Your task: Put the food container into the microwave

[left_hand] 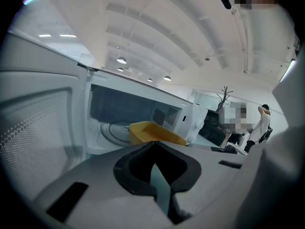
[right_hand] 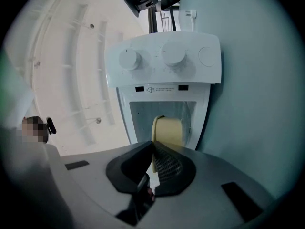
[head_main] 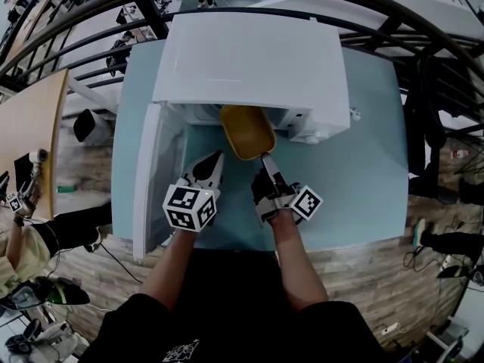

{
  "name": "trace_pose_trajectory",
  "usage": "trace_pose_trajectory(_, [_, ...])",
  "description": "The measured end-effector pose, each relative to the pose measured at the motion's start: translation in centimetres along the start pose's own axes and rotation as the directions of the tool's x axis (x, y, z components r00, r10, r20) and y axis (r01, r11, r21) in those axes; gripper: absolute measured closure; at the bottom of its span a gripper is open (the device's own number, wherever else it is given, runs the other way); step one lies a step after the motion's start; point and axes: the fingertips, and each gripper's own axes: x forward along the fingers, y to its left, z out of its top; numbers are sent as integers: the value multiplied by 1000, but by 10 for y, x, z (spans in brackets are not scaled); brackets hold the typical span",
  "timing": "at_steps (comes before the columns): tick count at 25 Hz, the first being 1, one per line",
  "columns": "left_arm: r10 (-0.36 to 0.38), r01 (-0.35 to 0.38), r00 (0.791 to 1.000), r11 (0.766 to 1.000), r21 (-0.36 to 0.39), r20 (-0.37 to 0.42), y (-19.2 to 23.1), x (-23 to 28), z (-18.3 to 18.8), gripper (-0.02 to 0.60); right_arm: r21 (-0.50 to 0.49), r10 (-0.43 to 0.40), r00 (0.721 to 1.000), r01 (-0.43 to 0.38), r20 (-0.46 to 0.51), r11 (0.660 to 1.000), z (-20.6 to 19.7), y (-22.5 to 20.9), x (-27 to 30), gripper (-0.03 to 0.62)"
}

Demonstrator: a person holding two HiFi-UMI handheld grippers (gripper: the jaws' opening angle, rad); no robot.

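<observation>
A yellow food container pokes halfway into the open cavity of the white microwave. My right gripper is shut on the container's near rim; in the right gripper view the yellow container fills the gap ahead of the right gripper. My left gripper hovers just left of the container, shut on nothing. In the left gripper view the left gripper points at the container and the cavity with its glass turntable.
The microwave door stands swung open to the left, close beside my left gripper. Two knobs sit on the control panel. The light blue table extends to the right. People stand in the background.
</observation>
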Motion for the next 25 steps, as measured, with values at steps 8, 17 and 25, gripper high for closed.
trace_pose_trajectory(8, [15,-15,1000,1000,-1,7,5,11,4,574,9,23,1000,-24,16,1000,9,-7,17,577])
trace_pose_trajectory(17, [26,-25,1000,1000,-9,12,14,20,6,574,9,39,999,-39,36,999,15,-16,38,576])
trace_pose_trajectory(25, [21,-20,1000,1000,-24,15,21,31,9,574,4,55,997,-55,52,998,19,-21,61,577])
